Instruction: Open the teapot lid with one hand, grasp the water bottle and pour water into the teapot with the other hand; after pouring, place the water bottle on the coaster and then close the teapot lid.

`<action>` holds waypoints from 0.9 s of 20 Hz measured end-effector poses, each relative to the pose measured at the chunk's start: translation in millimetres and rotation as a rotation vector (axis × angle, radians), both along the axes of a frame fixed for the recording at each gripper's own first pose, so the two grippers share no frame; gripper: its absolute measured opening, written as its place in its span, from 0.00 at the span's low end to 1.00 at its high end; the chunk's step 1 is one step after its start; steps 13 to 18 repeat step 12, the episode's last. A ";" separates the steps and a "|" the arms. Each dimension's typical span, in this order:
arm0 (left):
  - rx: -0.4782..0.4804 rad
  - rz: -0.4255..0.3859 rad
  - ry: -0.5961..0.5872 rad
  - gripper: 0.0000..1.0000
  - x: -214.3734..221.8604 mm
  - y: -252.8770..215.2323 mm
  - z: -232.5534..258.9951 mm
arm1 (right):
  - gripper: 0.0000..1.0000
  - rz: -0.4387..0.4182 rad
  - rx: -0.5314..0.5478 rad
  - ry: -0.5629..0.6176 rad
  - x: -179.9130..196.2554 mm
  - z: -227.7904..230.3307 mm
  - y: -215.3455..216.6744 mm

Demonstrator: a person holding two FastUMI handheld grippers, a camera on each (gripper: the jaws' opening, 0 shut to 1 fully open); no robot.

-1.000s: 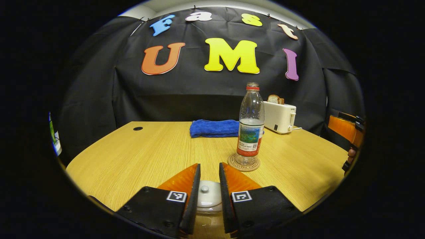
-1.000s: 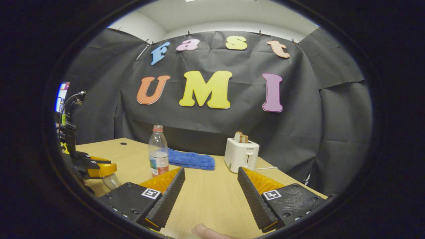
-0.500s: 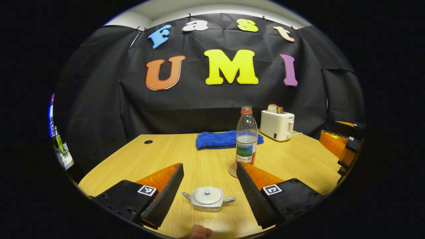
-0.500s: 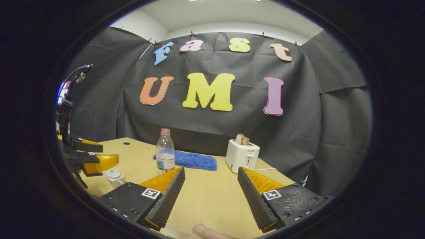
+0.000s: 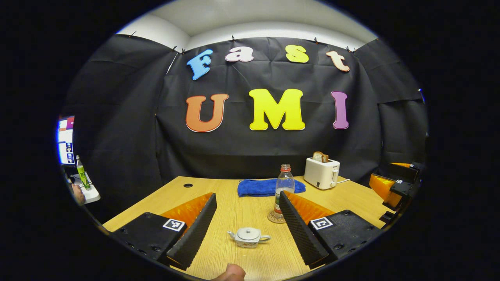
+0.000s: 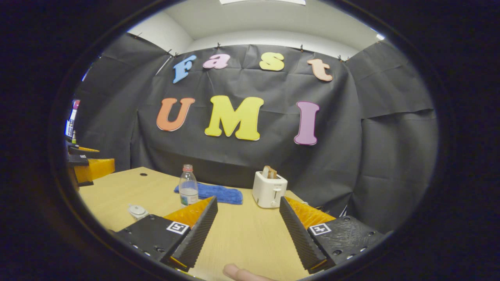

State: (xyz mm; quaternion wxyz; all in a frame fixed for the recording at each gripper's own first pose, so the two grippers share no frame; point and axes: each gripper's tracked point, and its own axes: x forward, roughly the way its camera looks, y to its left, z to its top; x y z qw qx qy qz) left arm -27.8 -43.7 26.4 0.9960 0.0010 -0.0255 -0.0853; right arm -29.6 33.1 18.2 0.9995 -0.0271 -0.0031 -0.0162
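The teapot, lid on, sits near the table's front edge, and the water bottle stands upright on the coaster behind it, toward the middle; by how things lie, the task looks complete. The left gripper hangs above the teapot with jaws wide apart, touching nothing; the right gripper is likewise spread and empty over bare wood. Little risk remains; a careless sweep could clip the tall, light bottle, which would tip easily, or nudge the lid askew. A folded blue towel lies toward the back edge, a white toaster holding toast at the back right corner; nothing crowds the teapot.
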 end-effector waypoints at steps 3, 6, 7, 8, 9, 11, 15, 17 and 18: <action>0.006 -0.010 0.001 1.00 -5.5 -5.4 -1.2 | 0.98 0.013 -0.005 -0.011 -2.3 2.2 4.0; 0.025 0.004 0.003 1.00 0.6 -5.9 -5.6 | 0.98 0.017 -0.018 -0.008 -1.5 1.0 4.6; 0.036 0.008 0.004 1.00 2.6 -5.9 -8.0 | 0.98 0.015 -0.020 -0.006 0.0 0.5 3.5; 0.042 0.022 0.000 1.00 5.0 -3.2 -9.0 | 0.98 0.012 -0.021 -0.002 -1.5 -0.8 1.2; 0.046 0.034 -0.001 1.00 6.8 -0.2 -9.6 | 0.98 0.011 -0.018 0.001 0.1 -1.7 1.0; 0.046 0.035 0.004 1.00 10.6 -0.5 -13.0 | 0.98 0.002 -0.018 0.019 7.0 -8.0 -0.8; 0.044 0.036 0.012 1.00 13.3 -0.2 -15.5 | 0.98 -0.003 -0.018 0.025 9.6 -9.7 -3.1; 0.044 0.036 0.012 1.00 13.3 -0.2 -15.5 | 0.98 -0.003 -0.018 0.025 9.6 -9.7 -3.1; 0.044 0.036 0.012 1.00 13.3 -0.2 -15.5 | 0.98 -0.003 -0.018 0.025 9.6 -9.7 -3.1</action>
